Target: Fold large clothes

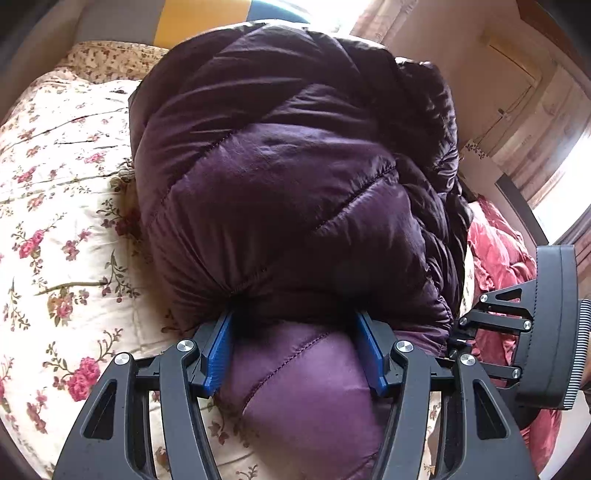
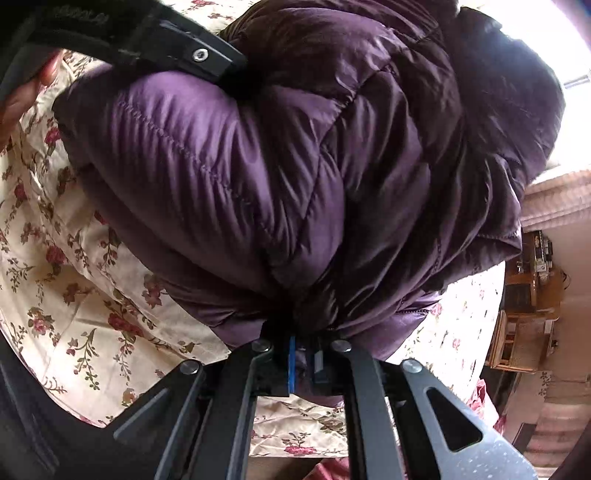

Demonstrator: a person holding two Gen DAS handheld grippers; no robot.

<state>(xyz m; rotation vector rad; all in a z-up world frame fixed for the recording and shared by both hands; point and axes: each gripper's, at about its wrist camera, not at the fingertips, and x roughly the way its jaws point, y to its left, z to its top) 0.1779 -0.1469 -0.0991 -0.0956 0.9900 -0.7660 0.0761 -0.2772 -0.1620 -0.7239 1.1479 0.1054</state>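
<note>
Left wrist view: your left gripper (image 1: pixel 295 354) stands half-spread, blue pads (image 1: pixel 218 354) pressing a thick fold of the purple down jacket (image 1: pixel 280 177), bundled mid-bed on the floral bedspread (image 1: pixel 55 221). Right wrist view: your right gripper (image 2: pixel 304 363) is pinched tight on the jacket's near hem.

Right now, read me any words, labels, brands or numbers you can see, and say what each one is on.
Raised lettering on the black housing, top left of the right wrist view: too blurred to read.
On the purple puffer jacket: no label or text showing.
On the floral bedsheet: pattern only, no words.
</note>
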